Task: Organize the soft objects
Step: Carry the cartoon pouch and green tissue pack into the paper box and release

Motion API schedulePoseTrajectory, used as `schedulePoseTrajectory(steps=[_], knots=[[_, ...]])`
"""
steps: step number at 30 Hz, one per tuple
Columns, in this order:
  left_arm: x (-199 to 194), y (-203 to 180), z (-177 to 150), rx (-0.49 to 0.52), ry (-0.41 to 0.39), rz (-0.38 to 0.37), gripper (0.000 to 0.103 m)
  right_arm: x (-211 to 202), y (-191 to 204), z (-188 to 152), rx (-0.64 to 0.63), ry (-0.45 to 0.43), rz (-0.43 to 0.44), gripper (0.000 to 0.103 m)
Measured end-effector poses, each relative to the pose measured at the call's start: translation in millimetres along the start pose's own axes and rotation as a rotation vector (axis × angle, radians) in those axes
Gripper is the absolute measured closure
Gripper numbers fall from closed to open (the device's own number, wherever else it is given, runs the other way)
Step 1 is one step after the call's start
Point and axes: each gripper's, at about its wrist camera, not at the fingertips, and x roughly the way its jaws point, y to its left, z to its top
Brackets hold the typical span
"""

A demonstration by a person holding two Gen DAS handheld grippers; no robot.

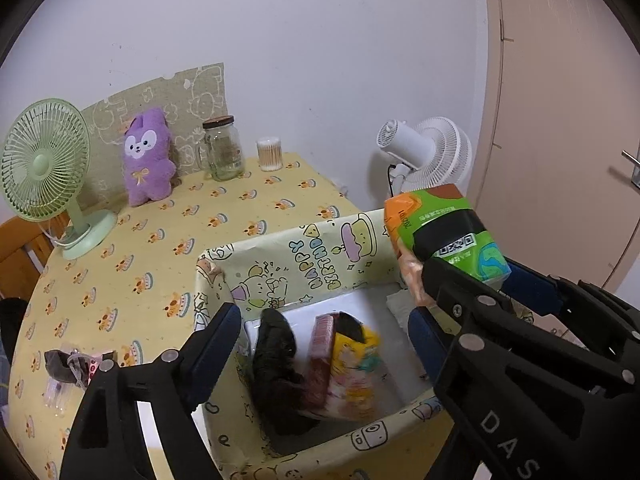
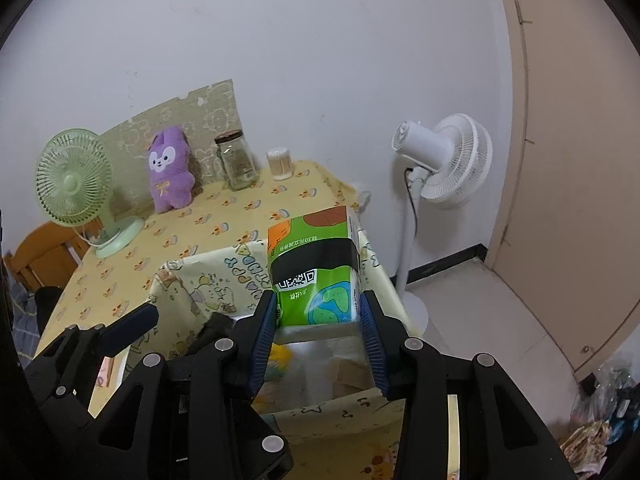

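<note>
Left wrist view, L to R: left tongs (image 1: 320,320) spread wide over the box (image 1: 304,248), pads touching nothing — below them in the box lie a dark soft item (image 1: 276,360), a pink pack (image 1: 320,344) and a yellow pack (image 1: 356,364), blurred. Right wrist view: right tongs (image 2: 318,324) clenched on the green tissue pack (image 2: 312,264), blue pads pressing its lower sides; pack juts up beyond the tips, above the box on the desk (image 2: 224,216).
</note>
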Motion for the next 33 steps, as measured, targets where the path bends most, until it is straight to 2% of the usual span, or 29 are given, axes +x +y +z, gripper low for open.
schedulePoseTrajectory(steps=[3, 7, 10, 13, 17, 20, 33], knots=[[1, 3, -1, 0.011, 0.02, 0.005, 0.015, 6, 3, 0, -0.007, 0.022, 0.004, 0.058], [2, 10, -2, 0.019, 0.041, 0.025, 0.013, 16, 9, -2, 0.011, 0.052, 0.055, 0.055], [2, 14, -1, 0.024, 0.044, 0.012, 0.013, 22, 14, -1, 0.014, 0.059, 0.08, 0.054], [1, 16, -1, 0.028, 0.04, 0.044, 0.013, 27, 18, 0, 0.012, 0.063, 0.077, 0.04], [1, 21, 0, 0.014, 0.043, 0.038, 0.012, 26, 23, 1, 0.006, 0.05, 0.067, 0.02], [-2, 21, 0, 0.016, 0.038, 0.039, 0.011, 24, 24, 2, 0.0, 0.039, 0.059, 0.014], [-24, 19, -1, 0.021, 0.004, 0.03, 0.009, -2, 27, 2, -0.007, 0.001, 0.022, 0.01]])
